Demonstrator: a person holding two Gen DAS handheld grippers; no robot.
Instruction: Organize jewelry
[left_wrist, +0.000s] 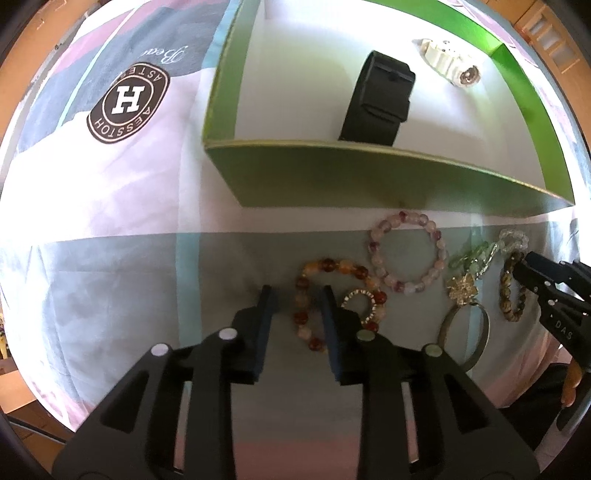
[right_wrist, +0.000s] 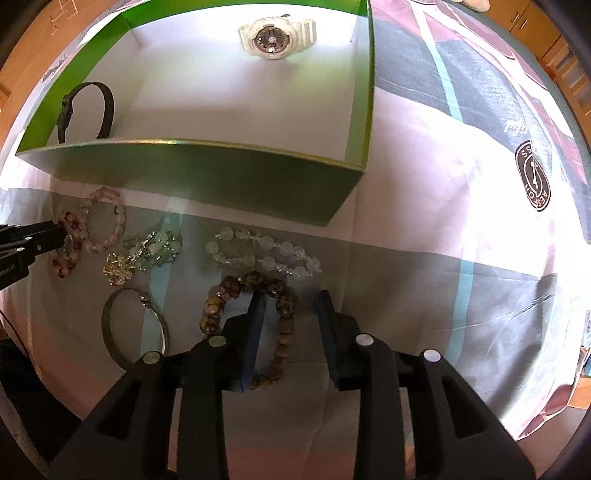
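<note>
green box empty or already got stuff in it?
Not empty. The green box holds a black band on its edge and a white watch lying face up; the bead bracelets are outside on the cloth.

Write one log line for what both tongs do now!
left tongs: open, straddling amber beaded bracelet | right tongs: open, straddling brown speckled beaded bracelet | green box: two watches

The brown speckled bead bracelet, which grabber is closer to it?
Right. The right gripper is open astride the brown speckled bead bracelet. The left gripper is off to its left, open astride the amber bead bracelet.
</note>
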